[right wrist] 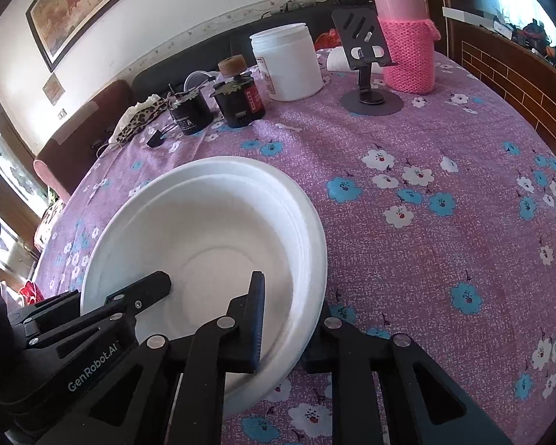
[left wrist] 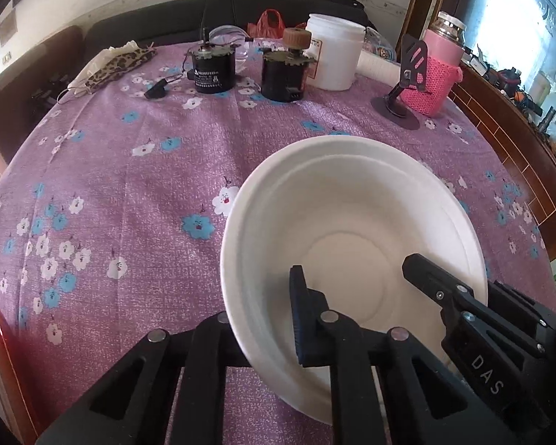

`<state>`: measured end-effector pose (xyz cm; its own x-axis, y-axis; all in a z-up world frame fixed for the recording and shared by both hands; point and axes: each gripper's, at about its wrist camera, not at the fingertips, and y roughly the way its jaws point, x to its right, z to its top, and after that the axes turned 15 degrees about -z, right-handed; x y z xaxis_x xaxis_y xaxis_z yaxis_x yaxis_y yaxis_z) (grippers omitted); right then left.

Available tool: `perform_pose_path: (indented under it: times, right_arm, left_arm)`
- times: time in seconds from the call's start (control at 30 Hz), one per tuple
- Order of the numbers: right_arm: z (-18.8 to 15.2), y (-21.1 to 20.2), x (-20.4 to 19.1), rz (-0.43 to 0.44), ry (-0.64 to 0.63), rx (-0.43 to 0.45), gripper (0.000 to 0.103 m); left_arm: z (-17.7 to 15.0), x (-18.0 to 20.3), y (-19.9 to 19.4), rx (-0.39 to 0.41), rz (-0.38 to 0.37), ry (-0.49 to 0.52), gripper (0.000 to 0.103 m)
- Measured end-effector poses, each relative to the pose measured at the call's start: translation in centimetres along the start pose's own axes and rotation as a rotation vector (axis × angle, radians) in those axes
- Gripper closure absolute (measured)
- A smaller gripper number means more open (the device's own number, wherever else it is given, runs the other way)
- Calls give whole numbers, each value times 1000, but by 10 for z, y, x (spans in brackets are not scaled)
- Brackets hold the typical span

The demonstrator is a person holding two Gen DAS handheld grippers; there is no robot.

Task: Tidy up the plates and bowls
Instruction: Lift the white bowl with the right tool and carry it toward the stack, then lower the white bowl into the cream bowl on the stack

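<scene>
Grippers clamped on bowl rim.

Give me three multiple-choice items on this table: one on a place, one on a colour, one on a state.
1. Where does the pink knit-sleeved flask stand?
A. Inside a bowl
B. At the table's far side, next to the black slotted phone stand
C. On the floor

2. What colour is the flowered tablecloth?
A. Green
B. Yellow
C. Purple

3. How does the white foam bowl sit?
A. Opening upward
B. Upside down
C. On its side

Answers: 1 B, the stand rises just in front of the flask. 2 C, the cloth has a purple ground with white and blue flowers. 3 A, the bowl's inside bottom shows in both views.
</scene>
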<state>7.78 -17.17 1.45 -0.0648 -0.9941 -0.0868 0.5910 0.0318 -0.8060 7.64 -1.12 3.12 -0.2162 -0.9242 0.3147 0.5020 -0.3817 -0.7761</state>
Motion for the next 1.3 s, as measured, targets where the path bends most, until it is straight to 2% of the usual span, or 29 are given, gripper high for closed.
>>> perform_pose_path:
  times: [0.17,0.27,0.4,0.53,0.9,1.03,1.3]
  right_arm:
    - [1,-12,-5,46,-4,45,90]
    - [-1,-27,-15,74,-28,101,90]
    - [-7,-51,-36,98,-75,185,90]
    - [-15,-72,-59,140,-117,226,89]
    - [-40,-120,-129,288,-174,226,89]
    - [-53,-140,-163,310,-229,237,89]
    - [-63,-150,-225,374,-304,199,89]
  left_arm:
    - [0,1,-29,60,21,9,93]
    - [-5,-2,-52,109,42,19,93]
    - [-13,-14,-86,164,47,-18,93]
    - [-25,-26,-124,226,59,-48,92]
    - [-71,-72,-215,363,99,-175,92]
    - [-89,-92,-247,408,131,-221,92]
    - [-112,-133,-285,443,195,-305,92]
